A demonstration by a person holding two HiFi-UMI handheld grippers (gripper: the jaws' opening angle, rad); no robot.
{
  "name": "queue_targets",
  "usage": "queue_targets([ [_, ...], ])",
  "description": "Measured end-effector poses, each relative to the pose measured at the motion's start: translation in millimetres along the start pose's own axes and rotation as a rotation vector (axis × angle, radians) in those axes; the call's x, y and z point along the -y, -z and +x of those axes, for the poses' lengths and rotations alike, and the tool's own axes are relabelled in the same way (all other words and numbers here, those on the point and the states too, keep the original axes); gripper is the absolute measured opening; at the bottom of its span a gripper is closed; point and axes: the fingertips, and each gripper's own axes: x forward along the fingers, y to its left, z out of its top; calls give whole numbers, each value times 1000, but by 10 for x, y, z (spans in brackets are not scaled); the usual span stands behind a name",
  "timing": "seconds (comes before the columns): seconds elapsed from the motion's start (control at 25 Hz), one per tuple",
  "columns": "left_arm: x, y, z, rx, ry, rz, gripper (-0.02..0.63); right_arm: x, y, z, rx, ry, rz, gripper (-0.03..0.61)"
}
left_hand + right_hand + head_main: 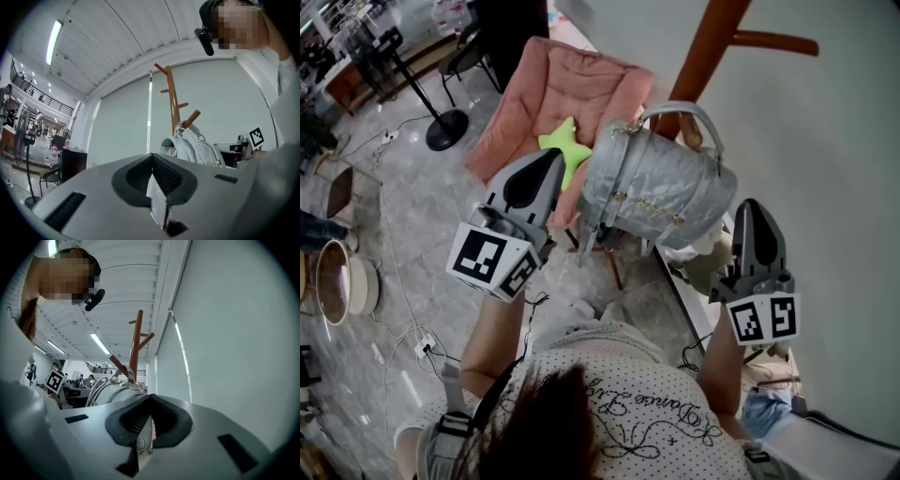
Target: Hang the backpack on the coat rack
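A silver quilted backpack hangs by its top handle on a peg of the brown wooden coat rack. One loose strap dangles below the bag. My left gripper is just left of the bag, apart from it, jaws shut. My right gripper is below the bag's right end, also shut. The left gripper view has the backpack on the rack beyond the shut jaws. In the right gripper view the backpack and the rack lie left of the shut jaws.
A pink armchair with a green star cushion stands behind the bag. A white wall runs along the right. On the floor at the left are a black stand base and cables.
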Motion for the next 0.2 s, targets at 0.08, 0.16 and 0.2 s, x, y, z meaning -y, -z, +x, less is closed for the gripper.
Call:
queue_targets([
  [0.08,4,-12,5,0,0,1,5,3,-14,1,0,1,1,11],
  [0.16,4,-23,8,-1,-1,1,3,3,-24,3,0,1,2,11],
  [0.2,3,-27,9,-1,-1,1,3,2,-27,5,-1,1,2,11],
])
